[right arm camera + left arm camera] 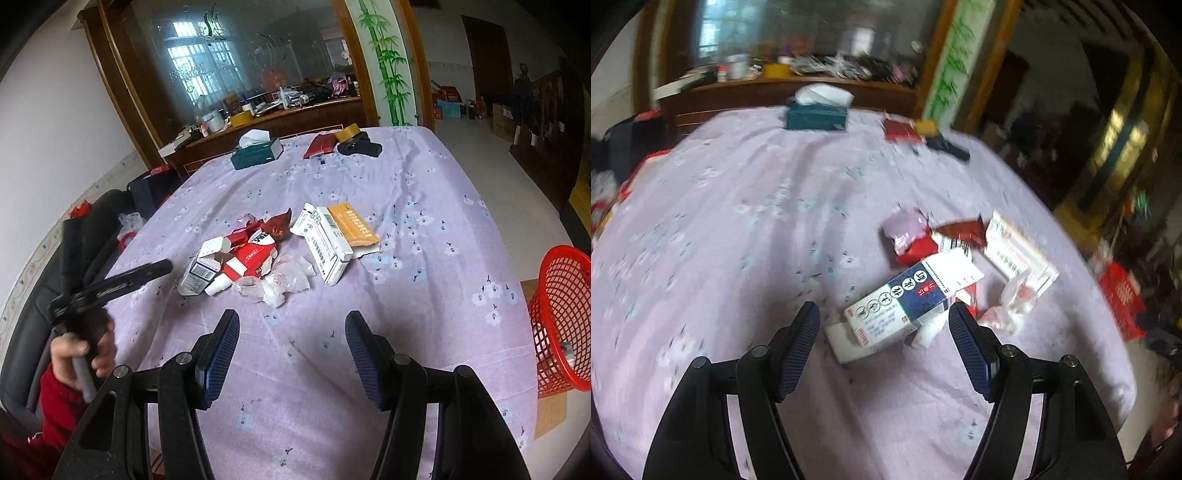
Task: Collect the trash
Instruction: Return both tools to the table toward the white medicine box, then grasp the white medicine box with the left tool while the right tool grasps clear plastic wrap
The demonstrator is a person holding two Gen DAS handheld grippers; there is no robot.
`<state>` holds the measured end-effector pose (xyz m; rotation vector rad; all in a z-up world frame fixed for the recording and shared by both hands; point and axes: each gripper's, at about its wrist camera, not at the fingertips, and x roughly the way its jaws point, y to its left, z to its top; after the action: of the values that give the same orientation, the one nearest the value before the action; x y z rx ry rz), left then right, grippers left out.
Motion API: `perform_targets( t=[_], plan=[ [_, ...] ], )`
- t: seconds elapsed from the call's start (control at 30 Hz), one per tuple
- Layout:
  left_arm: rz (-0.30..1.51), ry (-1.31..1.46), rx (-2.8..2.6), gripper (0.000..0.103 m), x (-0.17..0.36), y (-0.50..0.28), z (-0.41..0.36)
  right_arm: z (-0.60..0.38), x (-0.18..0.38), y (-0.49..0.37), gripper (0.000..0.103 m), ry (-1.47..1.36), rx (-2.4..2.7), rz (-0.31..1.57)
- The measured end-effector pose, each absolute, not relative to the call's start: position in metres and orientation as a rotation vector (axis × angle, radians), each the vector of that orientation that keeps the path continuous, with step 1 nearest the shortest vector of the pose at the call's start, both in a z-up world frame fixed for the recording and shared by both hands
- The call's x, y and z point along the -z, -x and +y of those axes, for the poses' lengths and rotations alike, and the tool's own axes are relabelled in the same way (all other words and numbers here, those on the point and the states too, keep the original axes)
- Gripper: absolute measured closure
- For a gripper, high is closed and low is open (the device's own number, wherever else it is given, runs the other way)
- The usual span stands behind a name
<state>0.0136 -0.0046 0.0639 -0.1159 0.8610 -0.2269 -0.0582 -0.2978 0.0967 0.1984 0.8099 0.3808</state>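
One blue-white carton (916,306), Chinese lettering

A table under a lilac flower-printed cloth (424,258) carries a heap of crushed red-and-white cartons and crumpled clear plastic (255,264), a white and an orange flat box (334,240) beside it, and at the far edge a teal tissue box (257,153), a red packet (320,146) and a black pouch (360,147)

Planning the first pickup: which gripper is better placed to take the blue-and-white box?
Left. The left gripper is open with the blue-and-white box between its fingers; the right gripper hangs open, short of the pile.
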Motion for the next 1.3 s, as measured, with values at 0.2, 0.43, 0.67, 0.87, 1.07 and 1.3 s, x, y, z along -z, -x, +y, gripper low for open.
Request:
perform_targets(
  t=[0.2,0.43,0.67,0.87,1.07,1.3],
  plan=[
    [0.923,0.164,0.294,0.032,-0.046,-0.049,-0.009,-0.300,-0.092,0.057,0.038,-0.199,-0.384,0.824],
    [0.894,0.115,0.335,0.030,-0.044,-0.049,-0.024,-0.307,-0.080,0.042,0.038,-0.224,-0.404,0.868],
    [0.892,0.067,0.309,0.025,-0.041,-0.056,-0.029,-0.292,-0.073,-0.008,0.038,-0.186,-0.513,0.954],
    [0.947,0.147,0.275,0.021,-0.033,-0.069,-0.015,-0.263,-0.056,-0.063,0.038,-0.122,-0.639,1.034],
    [1.045,0.249,0.249,0.021,-0.015,-0.087,0.003,-0.250,-0.050,-0.096,0.038,-0.124,-0.680,1.097],
    [1.017,0.242,0.237,0.036,-0.015,-0.084,-0.007,-0.261,-0.049,-0.086,0.038,-0.218,-0.669,1.093]
  ],
)
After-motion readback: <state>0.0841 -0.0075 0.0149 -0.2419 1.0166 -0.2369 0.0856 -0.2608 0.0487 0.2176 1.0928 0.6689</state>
